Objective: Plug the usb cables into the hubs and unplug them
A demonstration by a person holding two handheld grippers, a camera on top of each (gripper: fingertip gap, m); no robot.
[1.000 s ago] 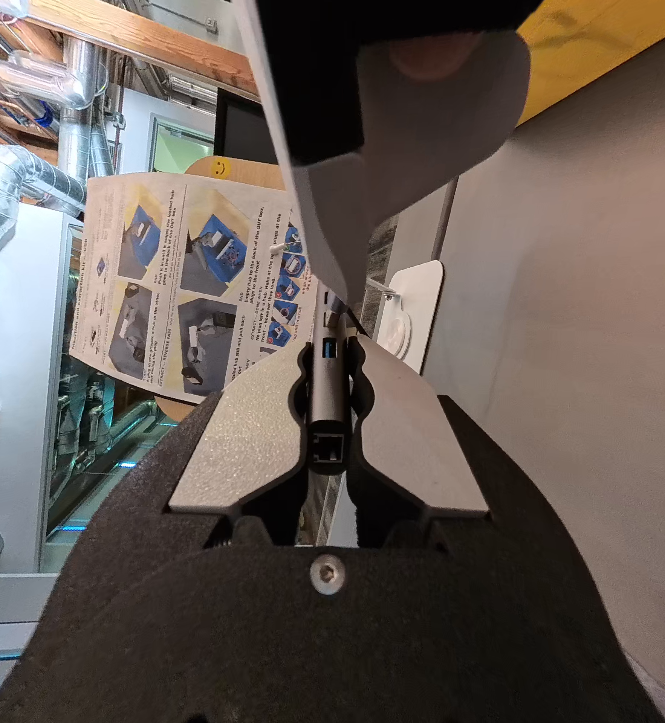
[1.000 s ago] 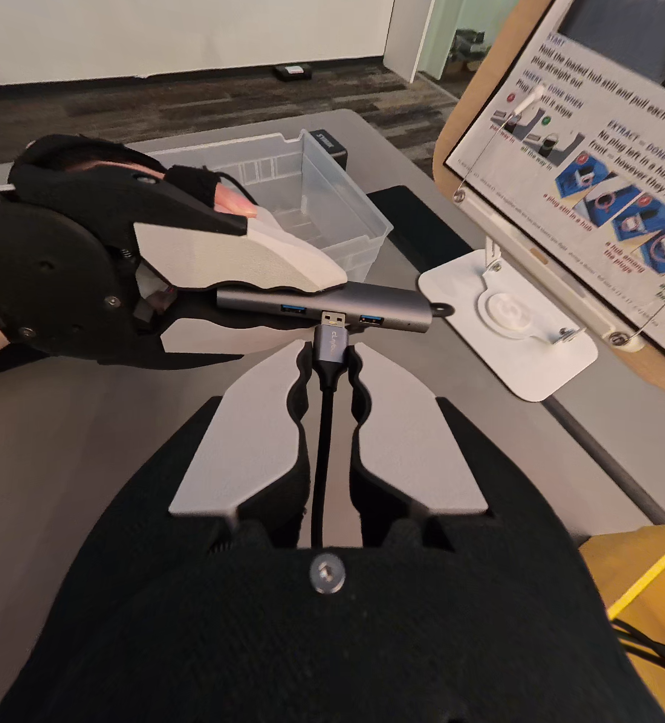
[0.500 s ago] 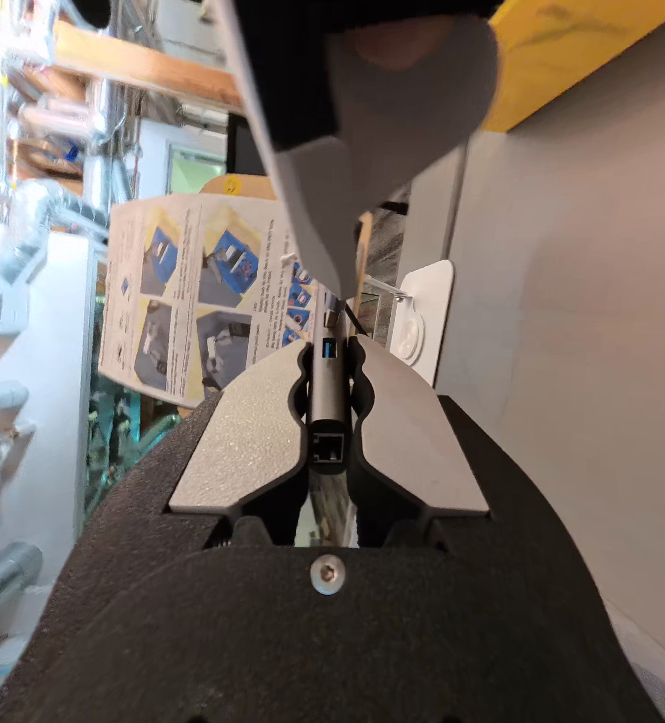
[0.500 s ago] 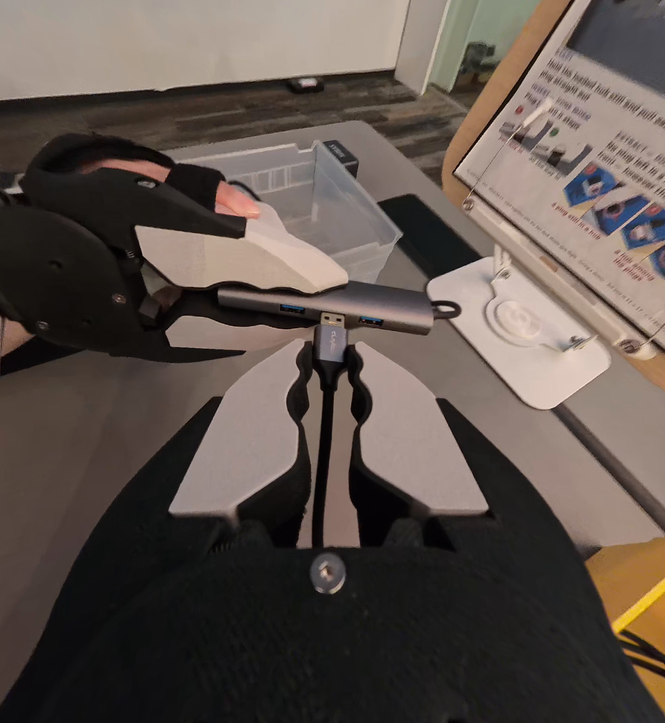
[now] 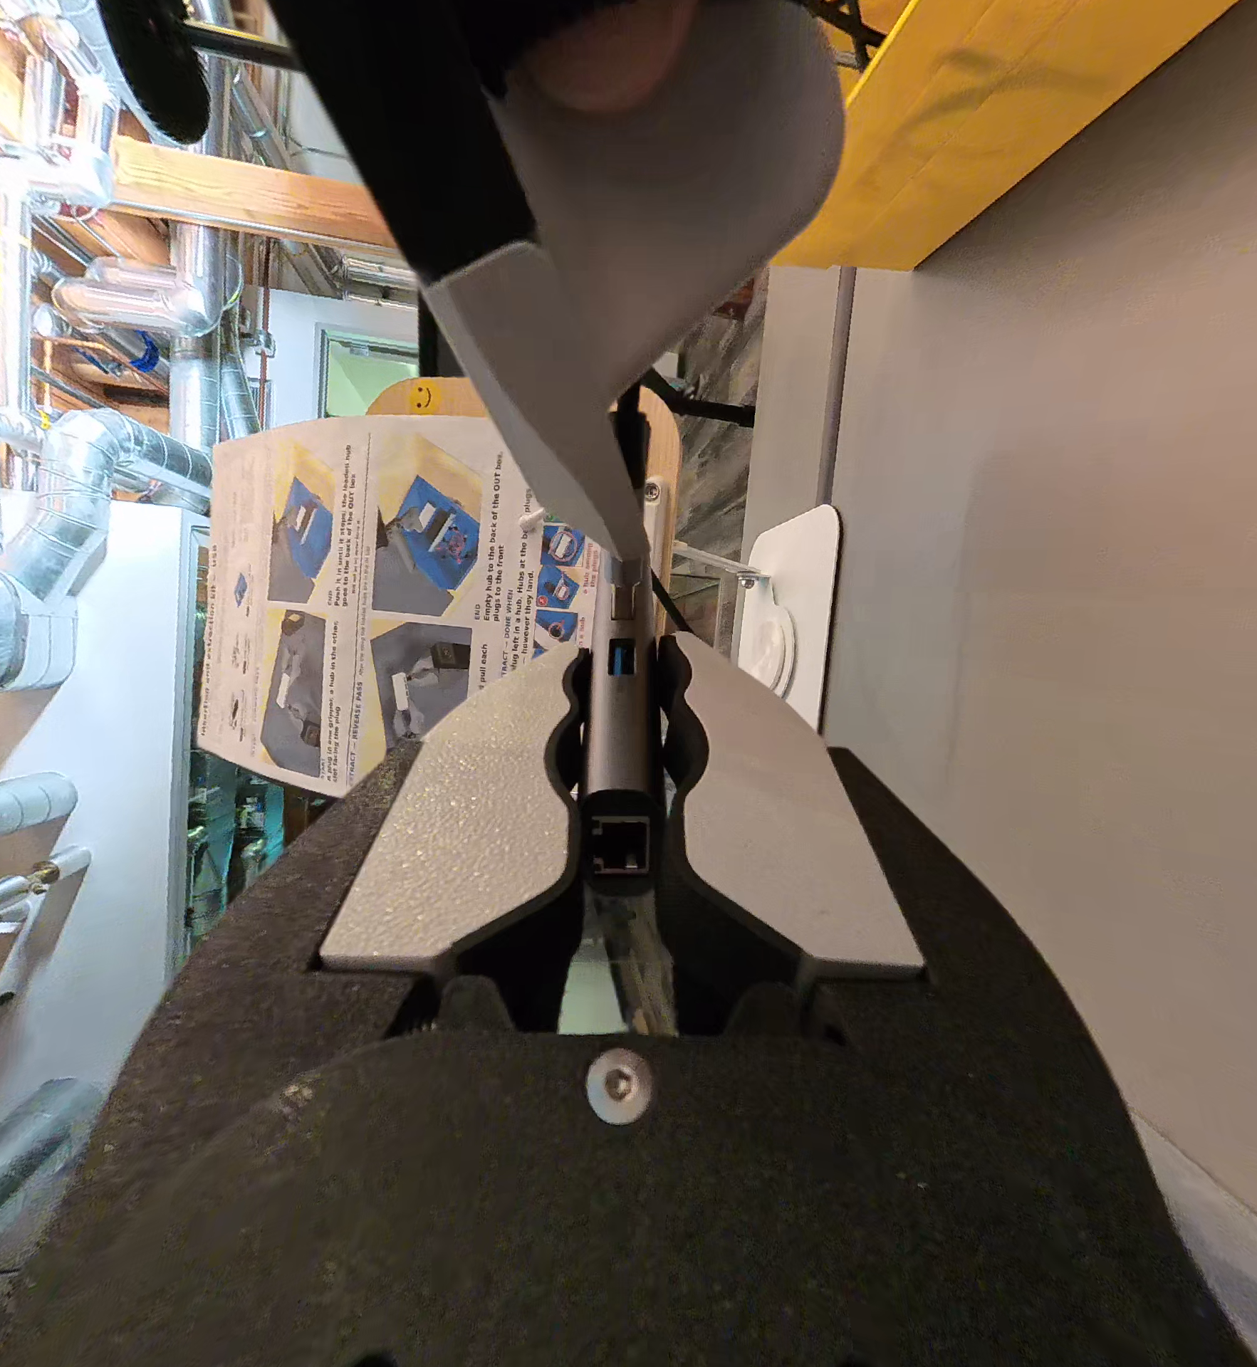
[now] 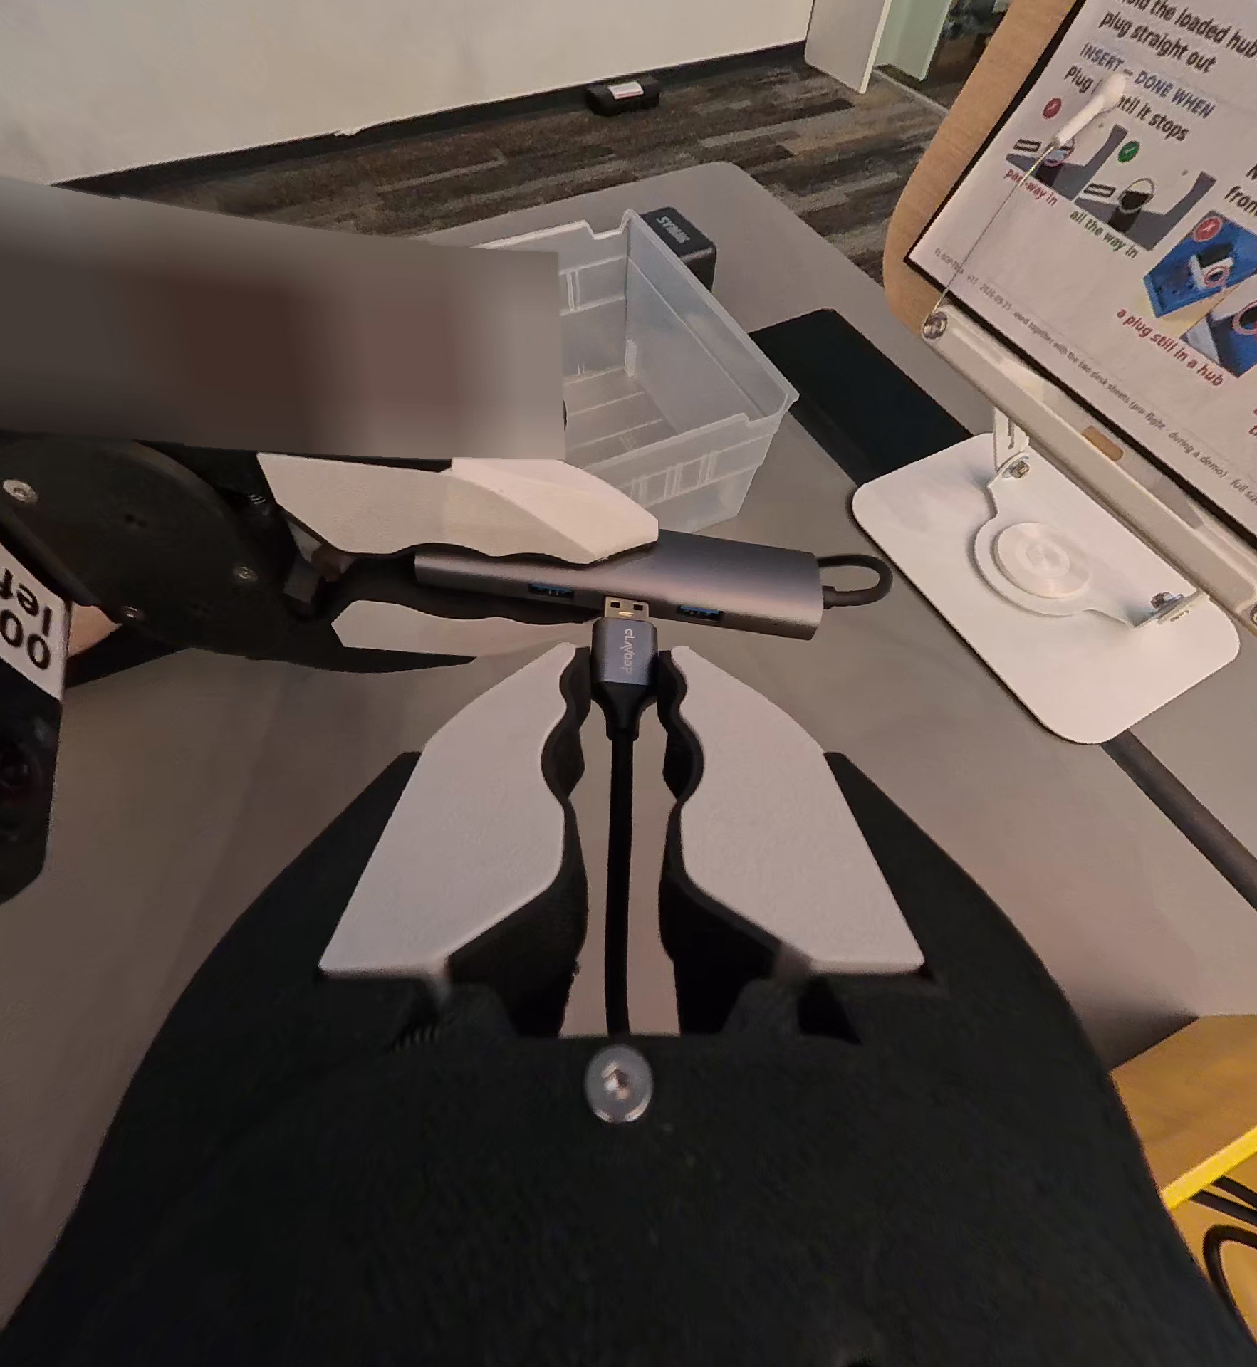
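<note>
Since a second ago you have carried hub and plug, held together, nearer the poster stand; the plug's metal tip shows no deeper in its port.

Risk: the USB plug (image 6: 625, 642) sits only part-way in the hub's (image 6: 721, 573) middle port, so a tilted push could jam or bend it, or slide the hub in its grip. Your right gripper (image 6: 624, 666) is nearly closed, clamping the plug's grey shell. Your left gripper (image 5: 619, 710) is closed on the hub's body, holding it above the bench (image 6: 869, 777), between the clear bin (image 6: 684, 414) and the white stand base (image 6: 1099, 666).
</note>
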